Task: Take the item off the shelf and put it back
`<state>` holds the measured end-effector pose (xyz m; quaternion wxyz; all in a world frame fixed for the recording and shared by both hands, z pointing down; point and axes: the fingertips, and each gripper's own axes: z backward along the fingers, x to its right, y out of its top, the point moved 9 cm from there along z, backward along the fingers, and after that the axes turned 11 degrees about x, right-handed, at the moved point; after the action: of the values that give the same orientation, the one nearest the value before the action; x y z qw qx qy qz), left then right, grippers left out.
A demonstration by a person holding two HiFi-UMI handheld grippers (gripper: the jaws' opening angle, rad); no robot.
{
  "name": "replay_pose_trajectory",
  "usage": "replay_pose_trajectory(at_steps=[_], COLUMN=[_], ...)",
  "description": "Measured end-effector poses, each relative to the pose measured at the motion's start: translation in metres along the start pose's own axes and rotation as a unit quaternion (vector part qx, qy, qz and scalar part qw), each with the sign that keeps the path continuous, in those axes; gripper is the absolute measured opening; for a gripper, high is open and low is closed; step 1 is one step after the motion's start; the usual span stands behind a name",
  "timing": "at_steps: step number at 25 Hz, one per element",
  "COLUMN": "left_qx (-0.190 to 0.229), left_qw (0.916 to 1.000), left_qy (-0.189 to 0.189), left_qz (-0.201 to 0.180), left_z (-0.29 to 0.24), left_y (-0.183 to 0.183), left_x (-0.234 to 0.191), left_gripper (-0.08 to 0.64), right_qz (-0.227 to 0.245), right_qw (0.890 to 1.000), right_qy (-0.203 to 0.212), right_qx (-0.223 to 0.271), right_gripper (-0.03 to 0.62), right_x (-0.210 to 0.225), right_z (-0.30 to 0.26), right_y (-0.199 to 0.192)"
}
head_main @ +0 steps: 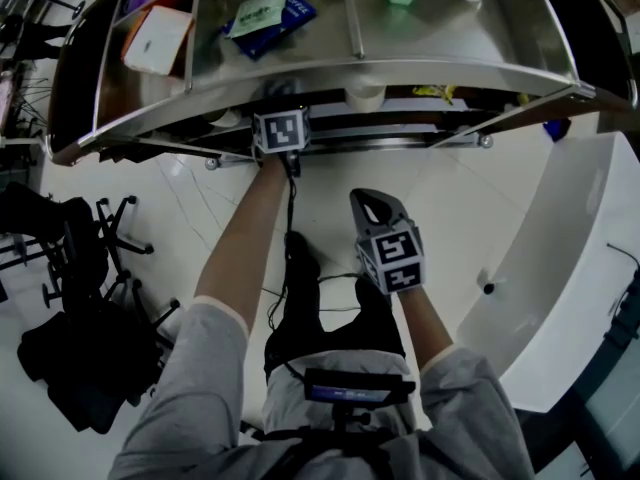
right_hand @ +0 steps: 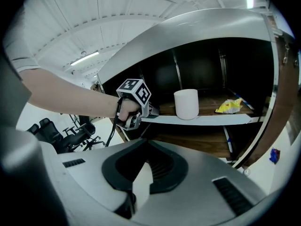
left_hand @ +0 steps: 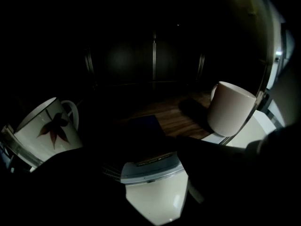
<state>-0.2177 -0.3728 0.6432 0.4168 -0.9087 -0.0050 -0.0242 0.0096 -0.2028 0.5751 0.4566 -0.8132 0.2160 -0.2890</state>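
Left gripper [left_hand: 150, 147] enters the shelf [right_hand: 211, 120], jaws spread and empty.
A white cup [left_hand: 231, 108] stands to its right; the right gripper [right_hand: 145, 144] hangs clenched on nothing.

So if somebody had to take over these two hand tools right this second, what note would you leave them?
Left gripper: open and empty, its jaws at the front edge of the lower shelf.
Right gripper: shut and empty, held out in front, clear of the shelf.
Things: a leaf-printed mug is at the left gripper's left and a plain white mug at its right.
Done: nothing is off the shelf yet.
Left: grip an item, take it off and put it back. Which item is meant I cannot tell.
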Motion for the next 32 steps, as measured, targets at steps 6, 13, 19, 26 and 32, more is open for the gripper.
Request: replay_pose_trajectory(at_steps=[6,13,19,26,32], left_qx=[0.002,0.012,0.018,0.037,0.072], left_qw=[1.0,0.9999,0.9995,0.9983,0.9962], left_qy=[-0.005,-0.007,-0.026,-0.045,-0.048], left_qz=[-0.006,-0.007,0.0,-0.005,-0.009], left_z=[0.0,0.009,0.034,0.099,0.173], left_y=[0.0,0.002,0.002,-0.001,-0.004], left_x=[0.003,0.003,0.006,0.008,0.004], left_gripper=[0.273,0.27,0.27,0.27,0.27], right_qz=[0.001,-0.001,0.006,0.018,0.027], right_qw=[1.0,1.0,1.0,1.0,1.0], right_qy=[-0.003,-0.007,-0.011,-0.016,-0.012], right_qx=[0.0,-0.001,-0.003,0.001,0.01], right_gripper=[0.009,0.009,0.009,0.009,0.009], right_x=[0.007,0.009,0.005,-0.004,-0.018], right_z=[0.003,0.009,0.017,0.032,0.054], right_y=[-0.002,0.0,0.0,0.018,0.035])
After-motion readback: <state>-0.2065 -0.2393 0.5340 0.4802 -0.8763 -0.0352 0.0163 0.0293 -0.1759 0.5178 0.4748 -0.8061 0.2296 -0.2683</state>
